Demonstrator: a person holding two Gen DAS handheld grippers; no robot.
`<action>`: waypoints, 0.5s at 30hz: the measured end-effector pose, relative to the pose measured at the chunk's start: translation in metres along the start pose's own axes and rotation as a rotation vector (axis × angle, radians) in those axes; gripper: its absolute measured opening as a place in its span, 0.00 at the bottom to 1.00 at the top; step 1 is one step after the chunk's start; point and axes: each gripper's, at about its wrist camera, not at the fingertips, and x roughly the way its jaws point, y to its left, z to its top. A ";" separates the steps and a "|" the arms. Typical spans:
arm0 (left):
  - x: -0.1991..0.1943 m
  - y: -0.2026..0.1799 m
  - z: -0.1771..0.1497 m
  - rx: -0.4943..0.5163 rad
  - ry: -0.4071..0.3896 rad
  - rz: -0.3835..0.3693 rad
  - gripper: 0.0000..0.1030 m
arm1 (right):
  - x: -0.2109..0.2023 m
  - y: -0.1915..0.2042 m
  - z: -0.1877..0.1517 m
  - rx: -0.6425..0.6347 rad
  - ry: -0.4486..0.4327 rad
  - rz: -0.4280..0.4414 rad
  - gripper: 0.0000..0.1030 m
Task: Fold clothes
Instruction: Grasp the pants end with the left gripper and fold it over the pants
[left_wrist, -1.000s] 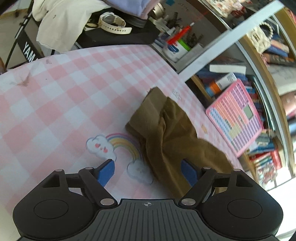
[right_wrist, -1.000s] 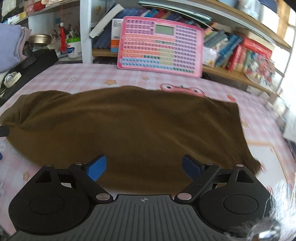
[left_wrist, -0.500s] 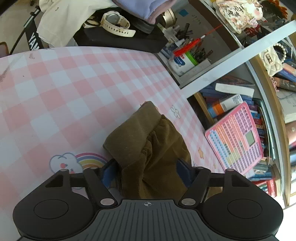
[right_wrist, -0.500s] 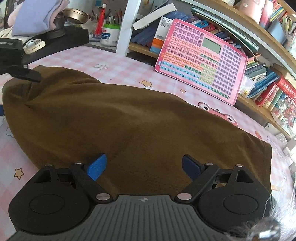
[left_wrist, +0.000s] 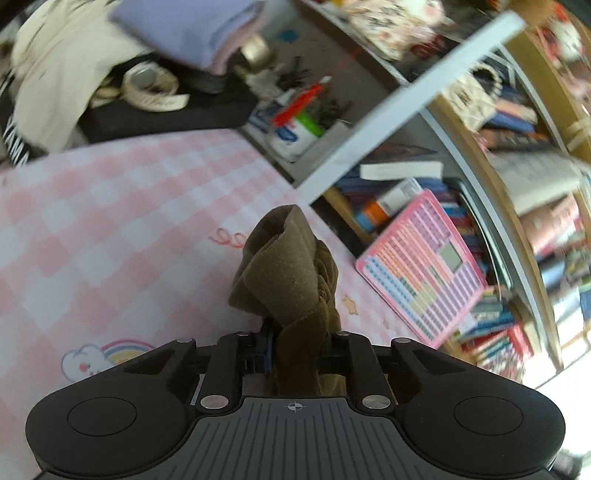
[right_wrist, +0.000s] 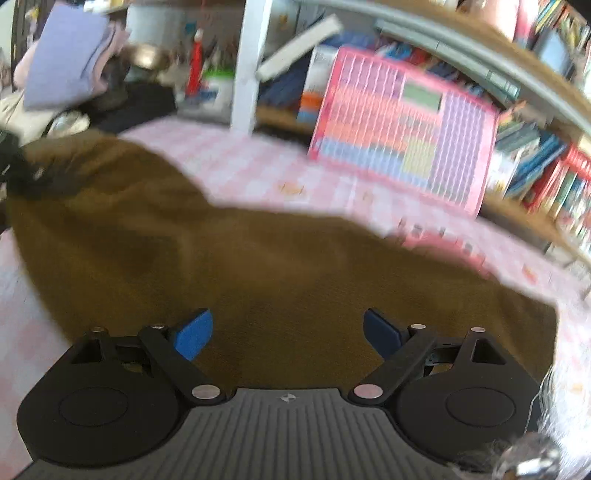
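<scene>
Left gripper, black with blue-padded fingers, pinched tight on a bunched end of the olive-brown soft fabric garment, with the cloth standing up in a twisted knot ahead of the fingers and raised off the pink-and-white checked tablecloth of the table. Printed on that cloth, near the left side of the gripper, a small rainbow-and-cloud motif. Right gripper, same black build, spread wide with its blue fingertips well apart and nothing between them, hovering over the broad middle of the same garment, which lies spread across the table from far left to far right in the right wrist view, blurred by motion. Whether the fingertips touch the fabric: cannot tell. Behind the garment, leaning against the wooden bookshelf, a pink rectangular toy learning pad with a coloured key grid and small grey screen, also seen at right in the left wrist view. Farther left at the back, a folded lavender cloth stacked above dark items, a cream-coloured garment draped beside it, and a white tub with a blue label holding pens.
</scene>
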 end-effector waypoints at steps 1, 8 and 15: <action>-0.002 -0.002 -0.001 0.013 0.001 -0.001 0.17 | 0.005 -0.003 0.007 -0.005 -0.009 -0.010 0.86; -0.010 -0.018 -0.002 0.105 0.015 -0.007 0.17 | 0.049 -0.009 0.032 0.006 -0.046 -0.055 0.86; -0.010 -0.035 -0.004 0.160 0.023 0.000 0.17 | 0.070 0.002 0.043 0.000 -0.096 -0.049 0.86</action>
